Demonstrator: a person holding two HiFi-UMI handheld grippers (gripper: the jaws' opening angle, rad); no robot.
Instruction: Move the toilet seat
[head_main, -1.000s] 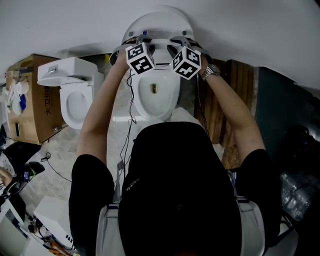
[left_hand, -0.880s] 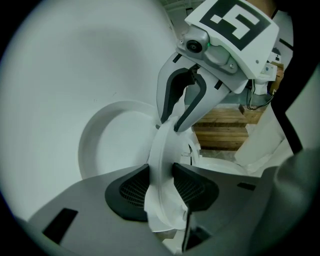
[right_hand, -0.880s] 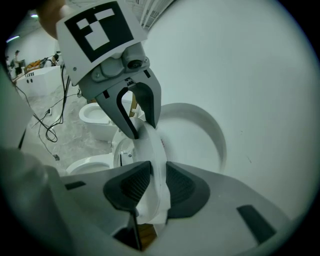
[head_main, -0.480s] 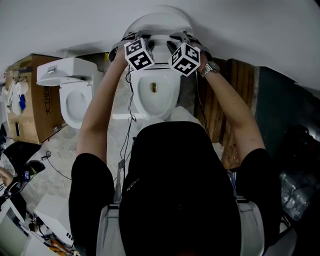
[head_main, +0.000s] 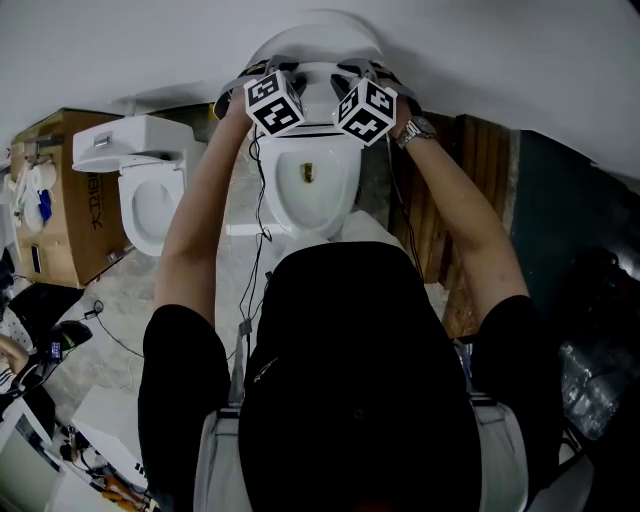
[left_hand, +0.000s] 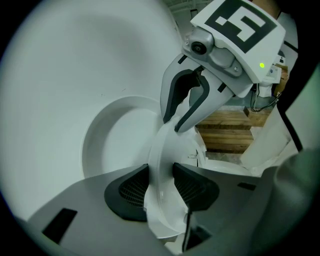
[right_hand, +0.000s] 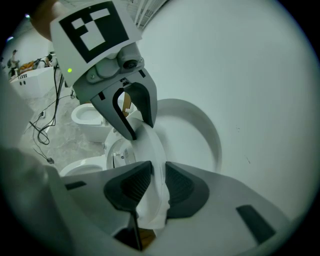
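Fingers (left_hand: 129, 192) of left gripper (left_hand: 161, 176) and right gripper (right_hand: 155, 176) are clamped on the seat (left_hand: 162, 147), one each side, to swing it evenly; lid (left_hand: 117, 145) just behind.

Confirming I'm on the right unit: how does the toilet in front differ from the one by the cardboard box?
The front toilet has its seat lifted and clamped by the left gripper and right gripper; the side toilet is untouched. The front toilet shows a raised lid at its back; the side toilet shows a boxy tank. Both are white.
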